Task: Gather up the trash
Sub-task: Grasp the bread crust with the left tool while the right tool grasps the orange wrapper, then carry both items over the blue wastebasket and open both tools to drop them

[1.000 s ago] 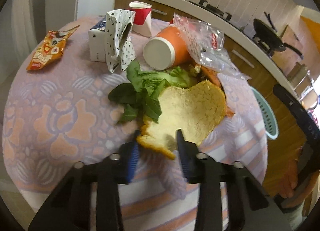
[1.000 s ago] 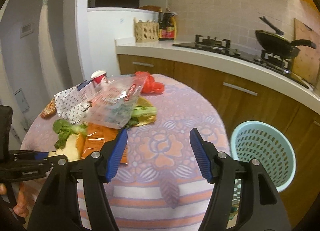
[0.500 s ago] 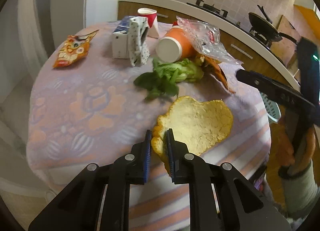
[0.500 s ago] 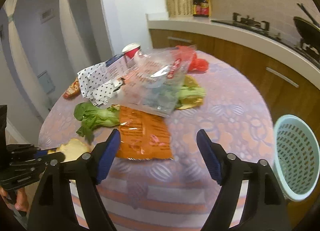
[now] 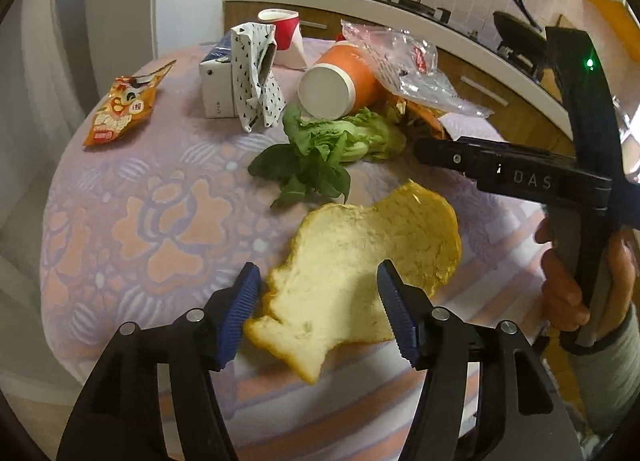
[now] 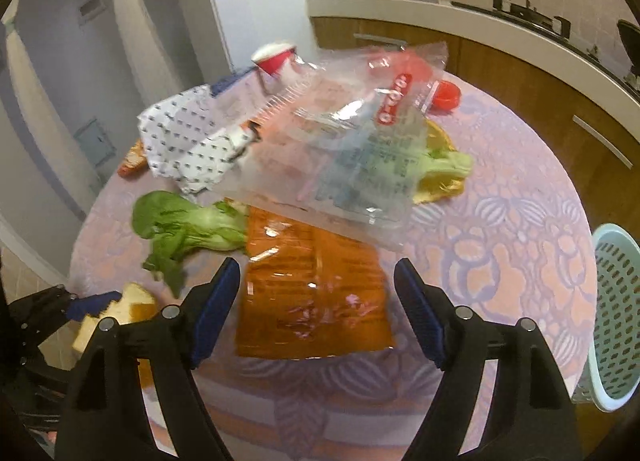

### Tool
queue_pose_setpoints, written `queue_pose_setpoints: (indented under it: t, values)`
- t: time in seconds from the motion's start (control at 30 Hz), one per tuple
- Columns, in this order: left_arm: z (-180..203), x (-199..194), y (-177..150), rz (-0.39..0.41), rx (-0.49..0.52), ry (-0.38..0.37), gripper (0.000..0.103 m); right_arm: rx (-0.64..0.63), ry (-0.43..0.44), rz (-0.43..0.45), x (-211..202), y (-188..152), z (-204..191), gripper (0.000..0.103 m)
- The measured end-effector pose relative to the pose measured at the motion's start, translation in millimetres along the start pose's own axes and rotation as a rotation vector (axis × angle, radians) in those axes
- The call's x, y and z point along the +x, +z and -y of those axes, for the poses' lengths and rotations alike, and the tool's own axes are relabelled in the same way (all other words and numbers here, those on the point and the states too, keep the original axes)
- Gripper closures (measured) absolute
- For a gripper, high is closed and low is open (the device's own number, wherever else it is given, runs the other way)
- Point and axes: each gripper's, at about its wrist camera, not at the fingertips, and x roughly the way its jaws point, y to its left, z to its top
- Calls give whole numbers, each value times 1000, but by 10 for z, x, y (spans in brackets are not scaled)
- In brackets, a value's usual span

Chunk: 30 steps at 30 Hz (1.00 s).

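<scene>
So I'm mid trash pickup here. My left gripper [image 5: 318,301] has just been opening and now stands released, its pads clear of the bread slice [image 5: 360,281], which lies between them at the near edge of the table [image 5: 132,221]. My right gripper [image 6: 318,309] is parted too, closing a bit, hovering over the orange wrapper [image 6: 312,293]. Next I'd guess: clamp that wrapper, then carry it to the blue basket [image 6: 616,341] just off the table's right side.

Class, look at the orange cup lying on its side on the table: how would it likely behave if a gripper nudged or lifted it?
The orange cup lies on its side, so it would probably roll. It looks like paper: likely light and crushable. The clear plastic bag draped over it may drag along.
</scene>
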Motion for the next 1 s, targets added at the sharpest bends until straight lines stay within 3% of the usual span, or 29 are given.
queue_pose_setpoints:
  t: [0.03,0.1,0.27,0.37,0.47,0.63,0.83,1.0]
  values:
    - [56,11,-10,-6,19,28,44,3,9,-10,7,-10,20,52]
    - [140,9,-26,-20,52,68,46,8,27,-5,-34,-51,56,57]
    - [260,-64,-73,-28,67,50,87,-1,30,23,-240,-179,134,71]
    - [322,-112,-86,-11,74,62,91,-4,30,33,-397,-269,211,97]
    - [355,-225,-67,9,68,41,97,-8,72,35,-565,-359,283,98]
    - [488,-461,-5,65,98,15,98,-43,61,74,-864,-502,293,98]
    - [766,-634,226,143,138,-31,98,-17,16,176,-1283,-501,462,98]
    - [1158,-664,483,179,229,-58,98,49,-70,272,-1661,-475,828,98]
